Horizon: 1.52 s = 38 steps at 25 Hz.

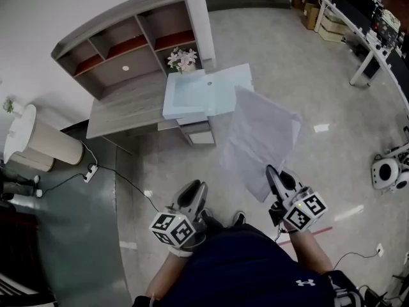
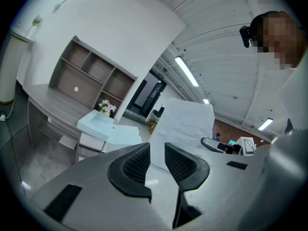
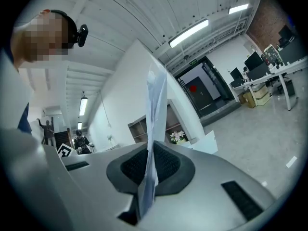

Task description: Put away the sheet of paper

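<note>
White sheet of paper (image 1: 259,136) clamped in right gripper (image 1: 272,173) — left gripper (image 2: 156,159) parted, empty, flowers (image 1: 182,59) on desk (image 1: 121,110).

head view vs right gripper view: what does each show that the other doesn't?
Head view only: the broad face of the sheet of paper, the cream cylinder, the floor cable.
Right gripper view only: the right gripper with jaws shut on the sheet's edge, ceiling lights, doorway.
Both: sheet of paper, right gripper, shelf unit, flowers.
</note>
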{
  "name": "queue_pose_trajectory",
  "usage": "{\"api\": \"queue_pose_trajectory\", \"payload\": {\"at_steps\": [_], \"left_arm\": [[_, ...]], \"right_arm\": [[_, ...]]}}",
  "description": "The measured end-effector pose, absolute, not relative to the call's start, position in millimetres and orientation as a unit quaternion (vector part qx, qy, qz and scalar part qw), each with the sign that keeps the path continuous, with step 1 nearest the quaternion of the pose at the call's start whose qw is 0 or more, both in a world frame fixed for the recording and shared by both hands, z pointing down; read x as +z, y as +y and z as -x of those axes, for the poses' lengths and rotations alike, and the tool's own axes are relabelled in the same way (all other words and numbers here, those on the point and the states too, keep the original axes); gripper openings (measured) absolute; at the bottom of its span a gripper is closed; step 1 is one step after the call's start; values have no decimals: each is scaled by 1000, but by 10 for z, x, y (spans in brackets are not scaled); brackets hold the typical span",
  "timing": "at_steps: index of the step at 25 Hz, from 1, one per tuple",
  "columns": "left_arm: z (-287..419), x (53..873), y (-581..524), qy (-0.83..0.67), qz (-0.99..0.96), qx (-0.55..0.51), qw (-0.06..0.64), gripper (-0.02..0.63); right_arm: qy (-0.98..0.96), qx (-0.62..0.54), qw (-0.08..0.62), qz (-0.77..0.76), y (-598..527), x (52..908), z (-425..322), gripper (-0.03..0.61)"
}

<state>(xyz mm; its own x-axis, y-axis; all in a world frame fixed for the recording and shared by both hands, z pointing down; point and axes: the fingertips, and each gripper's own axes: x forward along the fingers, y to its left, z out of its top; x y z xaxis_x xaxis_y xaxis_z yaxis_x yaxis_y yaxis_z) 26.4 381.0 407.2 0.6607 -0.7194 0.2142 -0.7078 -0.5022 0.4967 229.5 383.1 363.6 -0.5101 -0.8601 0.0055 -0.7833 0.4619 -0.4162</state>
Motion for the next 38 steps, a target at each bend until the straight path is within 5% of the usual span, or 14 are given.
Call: {"api": "queue_pose_trajectory", "payload": {"at_steps": [12, 29, 38], "left_arm": [[-37, 4156, 3374, -442, -852, -1, 279, 103], [805, 3760, 1155, -484, -853, -29, 196, 103], [1510, 3953, 484, -507, -833, -47, 217, 99]], "right_arm": [[848, -212, 71, 481, 3356, 3900, -2239, 14], [820, -189, 47, 539, 1756, 3857, -1996, 14], [802, -198, -2, 563, 1016, 4089, -1686, 14]]}}
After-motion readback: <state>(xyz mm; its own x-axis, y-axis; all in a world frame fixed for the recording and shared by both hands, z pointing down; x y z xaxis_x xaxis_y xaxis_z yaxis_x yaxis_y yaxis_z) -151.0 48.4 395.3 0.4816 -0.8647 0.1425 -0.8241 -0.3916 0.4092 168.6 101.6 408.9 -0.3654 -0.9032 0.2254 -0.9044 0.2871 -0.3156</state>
